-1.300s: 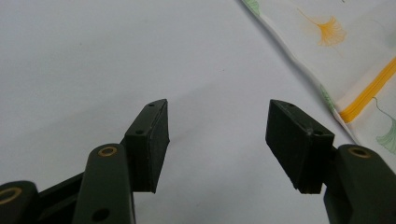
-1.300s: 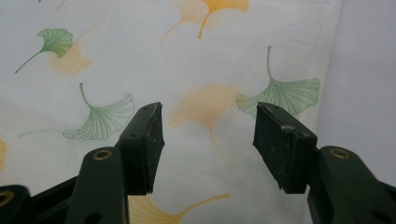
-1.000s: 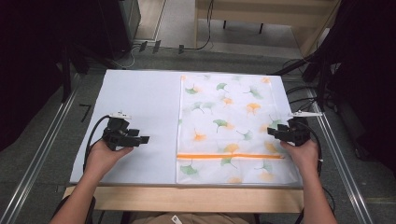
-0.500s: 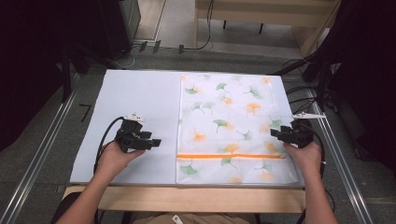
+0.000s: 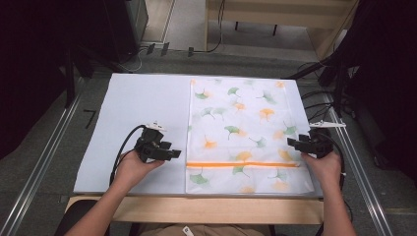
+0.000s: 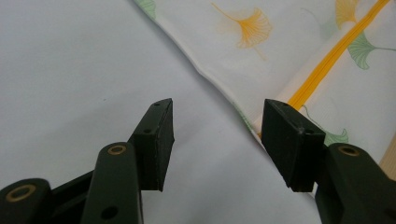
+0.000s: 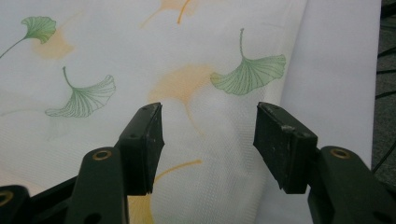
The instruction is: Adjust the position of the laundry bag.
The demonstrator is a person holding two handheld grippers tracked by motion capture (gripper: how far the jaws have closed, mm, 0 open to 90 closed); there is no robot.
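Note:
A white cloth (image 5: 241, 123) printed with green and orange ginkgo leaves lies flat on the right half of the white mat (image 5: 142, 103). An orange stripe (image 5: 241, 164) crosses it near the front. My left gripper (image 5: 174, 154) hovers over the bare mat just left of the cloth's left edge, level with the stripe. Its jaws have just been closing a little, and they stand open with nothing between them. In the left gripper view the gripper (image 6: 217, 105) faces the cloth's edge (image 6: 280, 51) and the stripe (image 6: 327, 60). My right gripper (image 5: 290, 142) is open at the cloth's right edge (image 7: 93, 56).
The mat covers a wooden table whose front edge (image 5: 196, 209) shows below it. Metal rails (image 5: 44, 162) run along both sides. Cables (image 5: 314, 98) lie off the right edge, and dark furniture stands beyond the far side.
My left hand has moved right across the mat towards the cloth's left edge. The right hand has stayed almost where it was.

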